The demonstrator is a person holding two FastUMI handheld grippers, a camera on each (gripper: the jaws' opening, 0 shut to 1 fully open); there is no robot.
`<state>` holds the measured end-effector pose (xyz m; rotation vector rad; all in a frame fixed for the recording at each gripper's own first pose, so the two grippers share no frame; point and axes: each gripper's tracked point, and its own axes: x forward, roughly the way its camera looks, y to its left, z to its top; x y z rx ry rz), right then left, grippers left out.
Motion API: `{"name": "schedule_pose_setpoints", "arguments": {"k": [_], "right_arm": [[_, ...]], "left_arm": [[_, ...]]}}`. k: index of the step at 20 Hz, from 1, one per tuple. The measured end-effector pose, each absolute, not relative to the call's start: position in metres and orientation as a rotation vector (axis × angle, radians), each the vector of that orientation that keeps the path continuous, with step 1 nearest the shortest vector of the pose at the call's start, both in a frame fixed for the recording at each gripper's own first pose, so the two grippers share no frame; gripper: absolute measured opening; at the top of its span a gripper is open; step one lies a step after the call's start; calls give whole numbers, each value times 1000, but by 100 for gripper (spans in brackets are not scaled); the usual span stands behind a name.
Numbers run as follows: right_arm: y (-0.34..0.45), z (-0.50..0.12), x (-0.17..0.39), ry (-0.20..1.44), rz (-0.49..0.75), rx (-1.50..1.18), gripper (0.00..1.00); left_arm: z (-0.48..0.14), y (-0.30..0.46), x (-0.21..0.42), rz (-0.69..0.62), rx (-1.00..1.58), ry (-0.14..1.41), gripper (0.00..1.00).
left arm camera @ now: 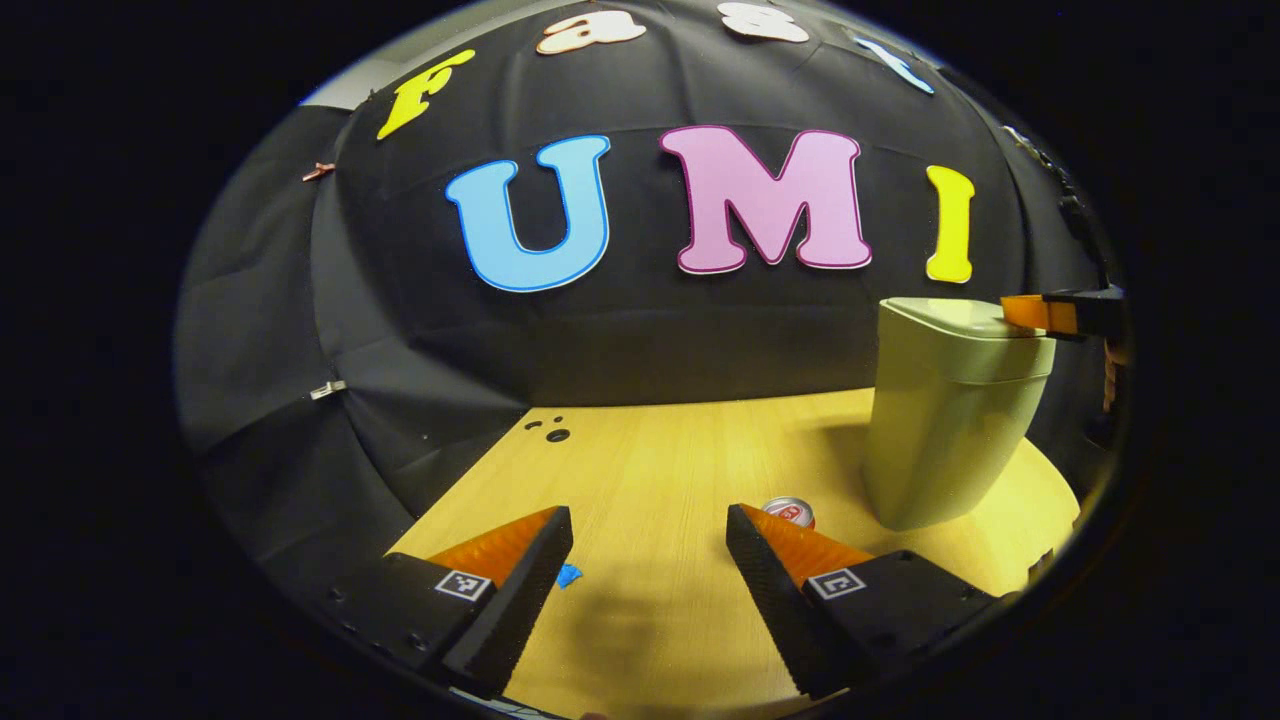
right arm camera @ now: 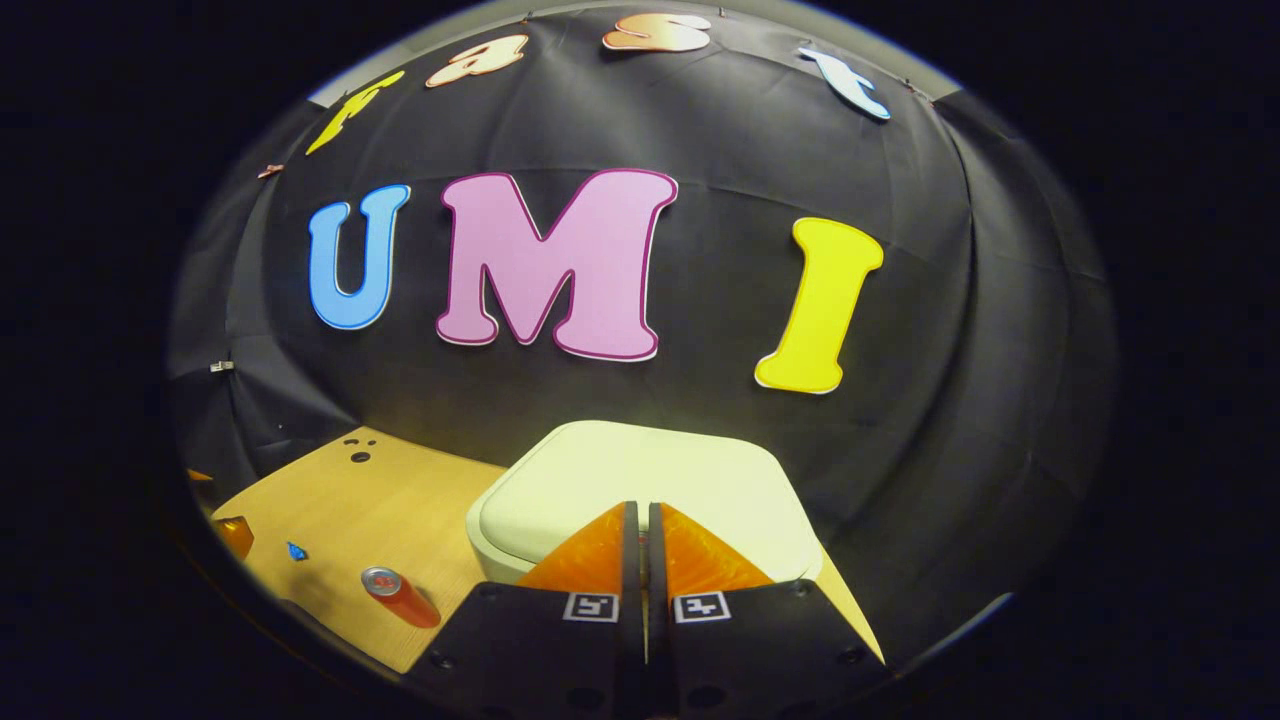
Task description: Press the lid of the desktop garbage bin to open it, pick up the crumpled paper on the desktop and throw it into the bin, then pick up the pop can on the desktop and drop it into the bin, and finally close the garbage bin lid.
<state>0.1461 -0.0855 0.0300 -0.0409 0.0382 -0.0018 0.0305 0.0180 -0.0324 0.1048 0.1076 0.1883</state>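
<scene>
Black cloth backs a pale wooden surface (left arm camera: 660,470) with small dark holes near its far left corner. Low on the left of the left gripper view, the left claw (left arm camera: 650,560) hangs just over the wood, level and pointing at the wall, its fingers spread wide with nothing between them; a small blue scrap (left arm camera: 568,575) lies beside its left finger. Right of that gap, the pop can (left arm camera: 790,512) peeks over the right finger, mostly hidden, so its pose is hard to judge there. Further right stands the garbage bin (left arm camera: 945,420), lid down, with the right claw's tips resting on the lid's right edge, cut off by the picture's rim. In the right gripper view the can (right arm camera: 398,595) lies on its side at lower left, and the right claw (right arm camera: 641,545) is clenched, fingers nearly together, tips on the near edge of the bin lid (right arm camera: 650,480), holding nothing. I cannot make out any crumpled paper.
</scene>
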Motion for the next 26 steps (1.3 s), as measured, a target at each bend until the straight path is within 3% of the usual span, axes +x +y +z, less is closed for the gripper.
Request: {"name": "schedule_pose_setpoints", "arguments": {"k": [5, 12, 24, 26], "right_arm": [[-94, 69, 120, -38, -99, 17, 5], [-74, 72, 85, -39, -120, 9, 6], [-40, 12, 21, 73, -108, 13, 5], [-39, 0, 13, 101, -114, 40, 9]], "left_arm": [[-36, 37, 28, 130, 77, 90, 99], [-57, 107, 27, 180, -9, 78, 99], [-119, 178, 3, 229, -25, 186, 99], [-126, 182, 5, 230, -17, 199, 99]]}}
